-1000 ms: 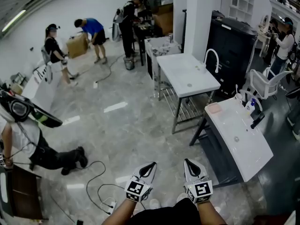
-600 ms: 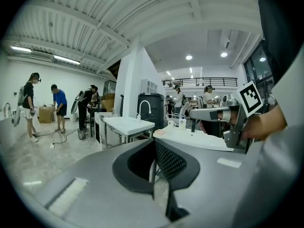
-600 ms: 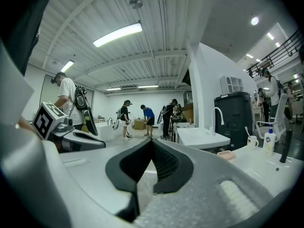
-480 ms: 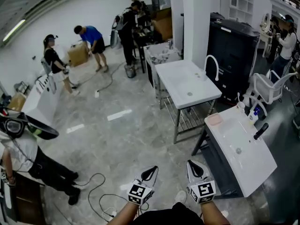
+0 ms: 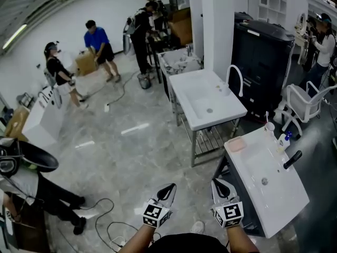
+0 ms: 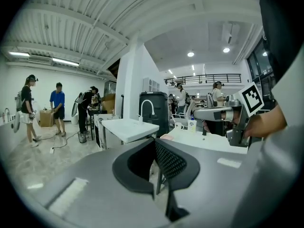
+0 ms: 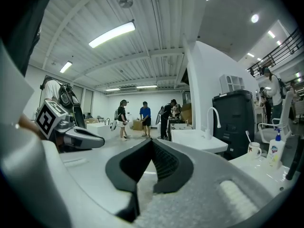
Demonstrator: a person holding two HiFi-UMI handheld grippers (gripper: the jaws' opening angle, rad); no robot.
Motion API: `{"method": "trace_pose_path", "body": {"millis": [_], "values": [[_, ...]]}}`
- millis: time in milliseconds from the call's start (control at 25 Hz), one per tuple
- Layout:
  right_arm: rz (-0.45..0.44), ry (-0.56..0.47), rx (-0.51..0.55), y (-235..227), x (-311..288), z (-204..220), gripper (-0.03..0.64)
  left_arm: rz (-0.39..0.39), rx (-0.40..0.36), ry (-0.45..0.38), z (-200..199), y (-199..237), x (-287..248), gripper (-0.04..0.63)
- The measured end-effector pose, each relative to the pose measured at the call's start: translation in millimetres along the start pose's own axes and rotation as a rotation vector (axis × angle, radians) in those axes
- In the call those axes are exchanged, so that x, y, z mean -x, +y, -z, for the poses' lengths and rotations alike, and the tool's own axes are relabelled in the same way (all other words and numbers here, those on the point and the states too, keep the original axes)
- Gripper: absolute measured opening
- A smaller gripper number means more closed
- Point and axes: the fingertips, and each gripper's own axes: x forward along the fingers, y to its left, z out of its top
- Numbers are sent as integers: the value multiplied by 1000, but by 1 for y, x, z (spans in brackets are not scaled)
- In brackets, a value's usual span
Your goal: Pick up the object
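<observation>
Ahead and to the right of the right gripper stands a white washbasin. The likeliest candidates for the task sit along its far edge. A flat pink dish is the closest of them to that gripper. Further off are a pale cup with a thin stick in it and a small white bottle with a blue top. Which of them is meant cannot be told. All are well apart from both grippers, so the step in hand looks like the approach, and nothing is picked up yet.

The left gripper is held beside the right one, both pointing forward over the grey, marbled floor. In each gripper view the two dark jaws are pressed together along their length with nothing between them. Their inner faces carry a fine dimpled grid, probably rubbery for grip.

The next move, by this reading, calls for closing in on the basin, spreading one gripper's jaws and lining them up on the chosen item. The dish is low and flat and would need a pinch across its rim. The cup and bottle are upright and rounded, likely smooth and hard, and could tip if nudged. A black lever tap stands just to the right of the bottle and should be kept clear of. The basin top looks glossy and slick.
</observation>
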Motion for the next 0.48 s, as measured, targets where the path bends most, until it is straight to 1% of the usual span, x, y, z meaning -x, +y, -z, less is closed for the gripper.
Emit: {"method": "trace_pose_path", "body": {"millis": [240,480], "values": [[-9,-9,-13,-34,-8,4,3,-14,1,6,-3,-9,-32,18],[-23,-17,-25,-51,-10,4,3,-39,0,16,-7,-10,-44,18]]}}
